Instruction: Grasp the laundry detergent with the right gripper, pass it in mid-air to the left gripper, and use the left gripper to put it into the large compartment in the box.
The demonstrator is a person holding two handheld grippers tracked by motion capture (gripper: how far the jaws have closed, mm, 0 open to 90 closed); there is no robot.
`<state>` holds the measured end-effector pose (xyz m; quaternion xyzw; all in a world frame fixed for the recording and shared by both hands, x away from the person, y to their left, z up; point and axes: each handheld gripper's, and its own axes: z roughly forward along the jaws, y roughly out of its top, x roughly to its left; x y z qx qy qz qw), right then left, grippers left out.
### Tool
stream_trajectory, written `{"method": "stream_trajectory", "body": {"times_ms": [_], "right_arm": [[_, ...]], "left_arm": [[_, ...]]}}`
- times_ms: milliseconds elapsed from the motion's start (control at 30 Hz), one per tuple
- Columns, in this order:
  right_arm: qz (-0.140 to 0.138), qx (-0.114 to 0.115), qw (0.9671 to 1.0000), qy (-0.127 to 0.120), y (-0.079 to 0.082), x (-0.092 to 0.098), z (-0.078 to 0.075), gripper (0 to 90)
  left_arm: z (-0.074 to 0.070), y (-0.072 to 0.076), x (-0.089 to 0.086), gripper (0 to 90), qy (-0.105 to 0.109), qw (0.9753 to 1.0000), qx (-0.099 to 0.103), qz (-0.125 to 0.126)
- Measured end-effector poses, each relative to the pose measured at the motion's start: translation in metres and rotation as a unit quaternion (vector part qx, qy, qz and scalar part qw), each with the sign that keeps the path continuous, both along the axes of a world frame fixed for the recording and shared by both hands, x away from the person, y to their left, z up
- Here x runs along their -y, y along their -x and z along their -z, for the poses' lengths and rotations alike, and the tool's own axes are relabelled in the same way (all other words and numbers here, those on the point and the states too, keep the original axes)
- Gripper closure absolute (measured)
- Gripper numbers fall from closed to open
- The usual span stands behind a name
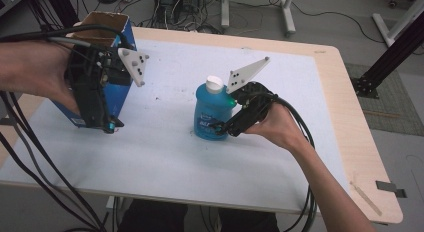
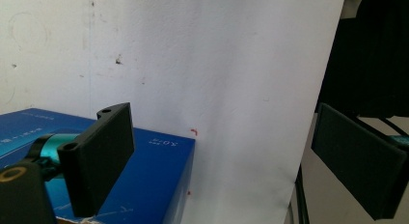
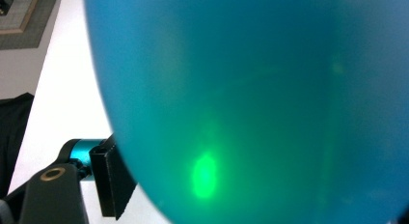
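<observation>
Right tool clamps blue bottle; left tool wide open, empty, beside blue box.

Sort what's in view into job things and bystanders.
In the job:
- blue bottle, at the right claw
- blue box, at the left claw

Lying about:
- wooden stick
- metal clip
- floor cables

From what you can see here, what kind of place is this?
Probably a lab or workshop for recording. Cables lie tangled on the floor, metal frame legs stand behind the table, and a black rig post rises at the right.
</observation>
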<state>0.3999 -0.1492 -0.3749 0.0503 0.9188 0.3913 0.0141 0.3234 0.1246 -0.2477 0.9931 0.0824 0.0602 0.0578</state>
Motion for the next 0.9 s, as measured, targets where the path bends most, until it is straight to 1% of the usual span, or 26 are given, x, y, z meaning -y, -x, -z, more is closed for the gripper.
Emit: {"method": "stream_trajectory", "body": {"times_ms": [100, 233, 267, 300, 400, 433, 533, 633, 767, 900], "right_arm": [[0.001, 0.003, 1.0000, -0.003, -0.0008, 0.0007, -0.0004, 17.6], [0.004, -0.001, 1.0000, -0.003, -0.0013, 0.0013, -0.0005, 18.2], [0.005, -0.002, 1.0000, -0.004, -0.0013, 0.0012, -0.0004, 21.5], [0.000, -0.002, 1.0000, -0.006, -0.0014, 0.0016, -0.0006, 24.0], [-0.002, 0.000, 1.0000, -0.008, -0.0013, 0.0012, -0.0004, 24.1], [-0.003, -0.001, 1.0000, -0.008, -0.0013, 0.0009, -0.0002, 24.2], [-0.005, -0.004, 1.0000, -0.004, -0.0005, -0.0002, 0.0002, 25.7], [-0.008, -0.002, 0.9999, -0.006, -0.0007, -0.0010, 0.0003, 27.2], [-0.010, -0.006, 0.9999, -0.008, -0.0010, -0.0008, 0.0003, 29.6], [-0.012, -0.008, 0.9999, -0.009, -0.0013, -0.0003, -0.0001, 30.1]], "left_arm": [[0.0002, 0.0004, -0.0002, 8.1, 0.001, 1.0000, -0.001, -0.002], [0.0002, 0.0004, -0.0004, 8.1, 0.004, 1.0000, 0.000, -0.003], [-0.0002, 0.0005, -0.0004, 8.1, 0.004, 1.0000, -0.001, -0.002], [-0.0003, 0.0005, -0.0004, 8.1, 0.004, 1.0000, 0.000, -0.001], [-0.0004, 0.0005, -0.0004, 8.1, 0.004, 1.0000, 0.000, 0.001], [0.0000, 0.0011, -0.0004, 8.1, 0.005, 1.0000, -0.001, -0.003], [0.0001, 0.0008, -0.0003, 8.1, 0.003, 1.0000, 0.000, -0.002], [0.0002, 0.0008, -0.0002, 8.1, 0.003, 1.0000, 0.000, -0.001], [0.0002, 0.0005, -0.0005, 8.1, 0.003, 1.0000, 0.000, -0.001], [0.0004, 0.0001, -0.0006, 8.1, 0.003, 1.0000, 0.000, -0.001]]}}
